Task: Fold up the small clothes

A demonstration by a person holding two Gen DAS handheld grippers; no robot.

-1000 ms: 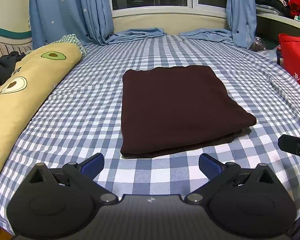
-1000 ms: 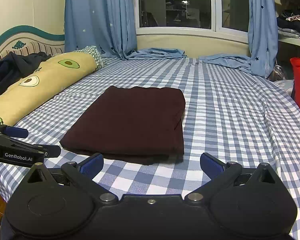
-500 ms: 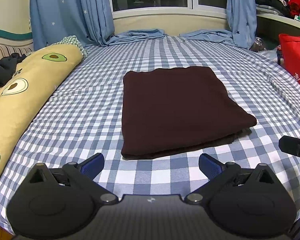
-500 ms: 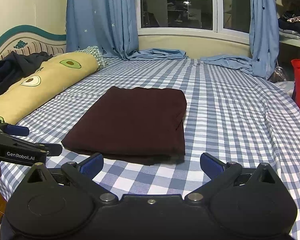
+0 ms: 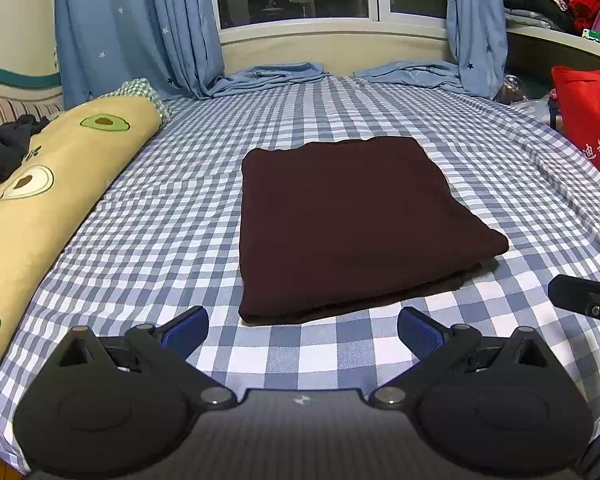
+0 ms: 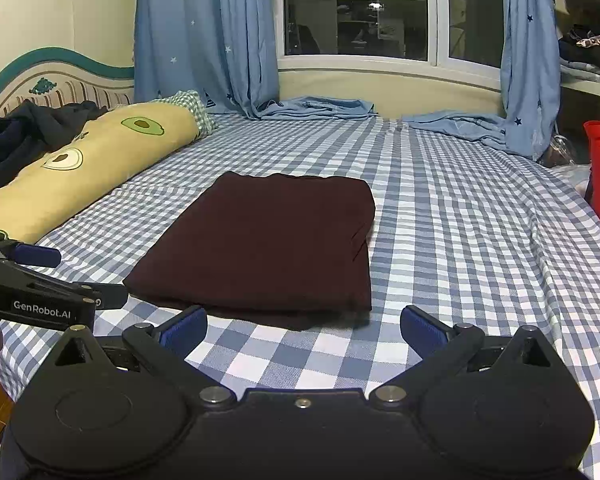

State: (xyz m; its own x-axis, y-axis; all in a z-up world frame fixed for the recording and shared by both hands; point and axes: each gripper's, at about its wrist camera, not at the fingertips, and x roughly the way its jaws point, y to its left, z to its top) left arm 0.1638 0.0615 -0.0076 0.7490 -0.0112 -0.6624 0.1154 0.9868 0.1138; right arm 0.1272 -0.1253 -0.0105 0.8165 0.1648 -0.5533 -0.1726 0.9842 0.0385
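A dark maroon garment [image 5: 348, 224] lies folded into a flat rectangle on the blue-and-white checked bed sheet [image 5: 180, 220]. In the right wrist view the same folded garment [image 6: 268, 240] sits just ahead. My left gripper [image 5: 303, 326] is open, low over the sheet a little short of the garment's near edge, holding nothing. My right gripper [image 6: 303, 325] is open too, also just short of the near edge. Each view catches the other gripper at its side: the right one [image 5: 588, 300], the left one [image 6: 40, 292].
A long yellow avocado-print pillow [image 5: 48, 200] lies along the left side, with dark clothes [image 6: 28, 132] piled behind it. A red bag [image 5: 588, 120] stands at the right edge. Blue star curtains [image 6: 204, 36] and folded blue fabric [image 6: 316, 106] lie under the window.
Both cameras have drifted slightly; the garment sits a touch lower in each view. The garment itself has not moved and both grippers stay open.
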